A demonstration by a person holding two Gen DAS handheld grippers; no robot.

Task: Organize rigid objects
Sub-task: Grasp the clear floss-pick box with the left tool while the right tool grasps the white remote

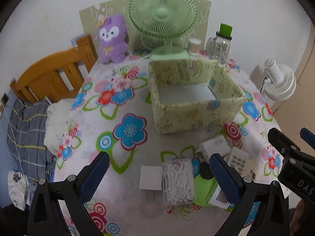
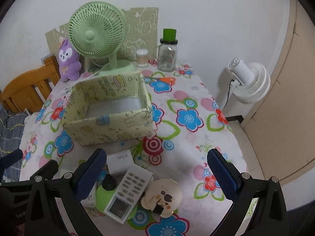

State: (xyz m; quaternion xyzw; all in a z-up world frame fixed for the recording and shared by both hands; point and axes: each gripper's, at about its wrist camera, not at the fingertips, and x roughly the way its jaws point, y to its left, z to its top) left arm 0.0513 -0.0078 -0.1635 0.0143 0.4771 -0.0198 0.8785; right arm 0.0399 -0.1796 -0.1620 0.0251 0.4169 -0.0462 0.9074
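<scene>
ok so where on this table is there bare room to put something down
Free patches: the cloth left of the pale green patterned box, toward the purple plush toy; and right of the box up to the table edge. Crowded: the near strip, with the clear tub of floss picks, white remote and round cream lid.

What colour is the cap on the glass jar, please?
Bright green cap on the glass jar; clearest in the right wrist view.

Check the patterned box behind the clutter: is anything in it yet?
Empty. The patterned box has no lid, and both wrist views show only its bare white floor; the remote sits outside, in front.
</scene>
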